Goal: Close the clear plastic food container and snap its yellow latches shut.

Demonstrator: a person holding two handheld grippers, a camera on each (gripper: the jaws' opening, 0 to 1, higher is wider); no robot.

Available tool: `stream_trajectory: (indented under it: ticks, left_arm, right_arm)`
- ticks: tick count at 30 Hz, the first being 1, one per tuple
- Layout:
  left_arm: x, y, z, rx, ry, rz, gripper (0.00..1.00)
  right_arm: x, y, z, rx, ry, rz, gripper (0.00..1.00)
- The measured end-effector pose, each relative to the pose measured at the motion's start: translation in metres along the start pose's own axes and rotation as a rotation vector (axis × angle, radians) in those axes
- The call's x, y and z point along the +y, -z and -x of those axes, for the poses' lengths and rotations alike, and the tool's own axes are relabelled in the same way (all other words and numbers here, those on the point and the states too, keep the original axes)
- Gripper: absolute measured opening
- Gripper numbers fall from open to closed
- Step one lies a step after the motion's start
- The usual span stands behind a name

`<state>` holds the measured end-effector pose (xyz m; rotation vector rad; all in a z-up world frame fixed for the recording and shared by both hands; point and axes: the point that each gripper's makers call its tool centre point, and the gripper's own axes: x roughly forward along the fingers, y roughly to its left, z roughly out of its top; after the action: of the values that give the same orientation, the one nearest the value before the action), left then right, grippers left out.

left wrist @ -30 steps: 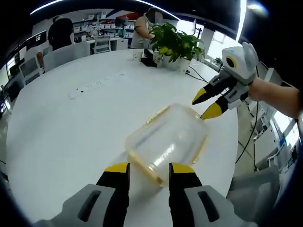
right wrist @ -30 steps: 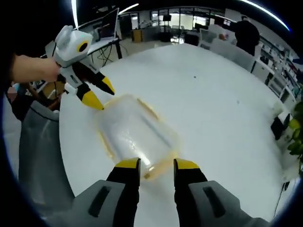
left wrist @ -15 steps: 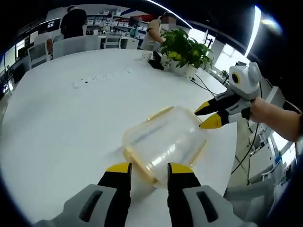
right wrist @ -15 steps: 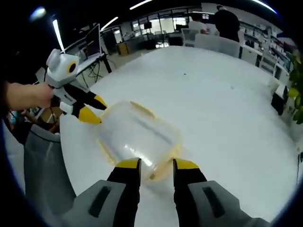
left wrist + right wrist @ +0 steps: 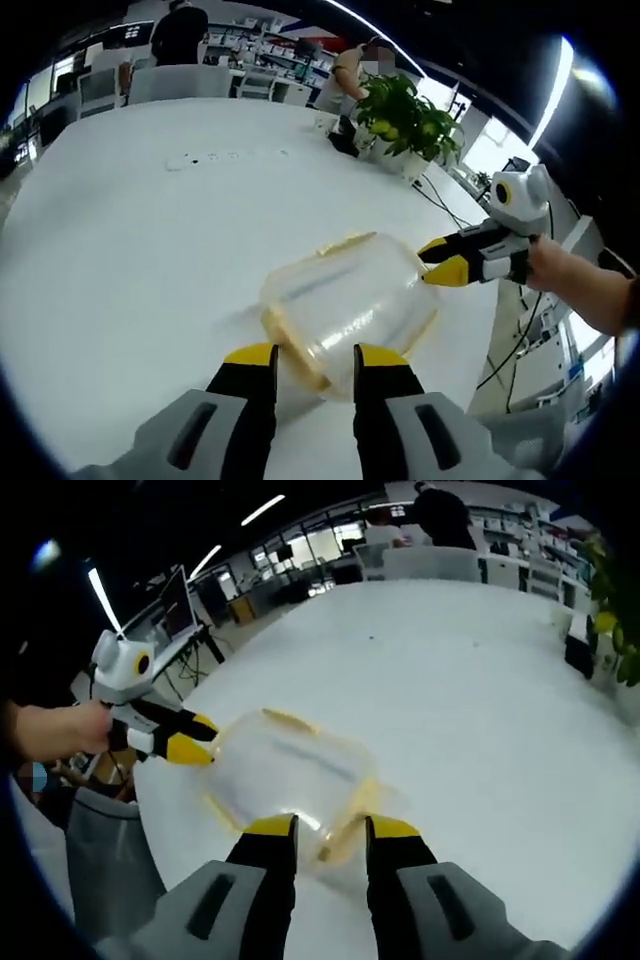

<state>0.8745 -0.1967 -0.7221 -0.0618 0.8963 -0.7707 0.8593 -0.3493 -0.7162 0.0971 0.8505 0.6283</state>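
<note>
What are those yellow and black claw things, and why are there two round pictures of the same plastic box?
Those claws are grippers, tools a person holds, one in each hand. A camera rides on each, so you get two pictures from opposite sides. In the left gripper view, the left gripper sits at the near end of the clear plastic food container and the right gripper touches its far end. The right gripper view shows the right gripper up close. The container lies on a big white table, with a potted plant further back.
</note>
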Motion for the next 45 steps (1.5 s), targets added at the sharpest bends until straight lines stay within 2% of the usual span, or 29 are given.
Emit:
stream_trajectory:
  ticks: [13,22,36,40,41,42,43,45]
  left_arm:
    - [0.002,0.003,-0.003,-0.008,0.028,0.125,0.24]
    - [0.001,0.002,-0.004,-0.006,0.039,0.133,0.23]
    - [0.001,0.002,-0.006,0.007,0.060,0.151,0.21]
    - [0.001,0.003,-0.006,0.010,0.076,0.161,0.18]
    - [0.002,0.008,-0.005,0.024,0.070,0.222,0.18]
    - [0.000,0.008,-0.004,0.018,0.091,0.212,0.18]
    - [-0.001,0.007,-0.005,0.011,0.100,0.181,0.18]
    - [0.000,0.007,-0.006,0.016,0.097,0.185,0.18]
  right_arm:
    - [0.000,0.001,0.000,-0.037,0.018,-0.136,0.22]
    - [0.000,0.001,0.000,-0.051,0.026,-0.183,0.21]
    - [0.000,0.001,-0.001,-0.039,0.037,-0.242,0.18]
    - [0.001,0.002,-0.001,-0.026,0.029,-0.260,0.17]
    - [0.001,0.013,0.000,0.024,0.053,-0.325,0.16]
    - [0.003,0.007,-0.004,-0.007,0.023,-0.290,0.16]
    - [0.005,0.006,-0.006,-0.011,0.025,-0.278,0.16]
    - [0.007,0.007,-0.007,-0.013,0.029,-0.278,0.16]
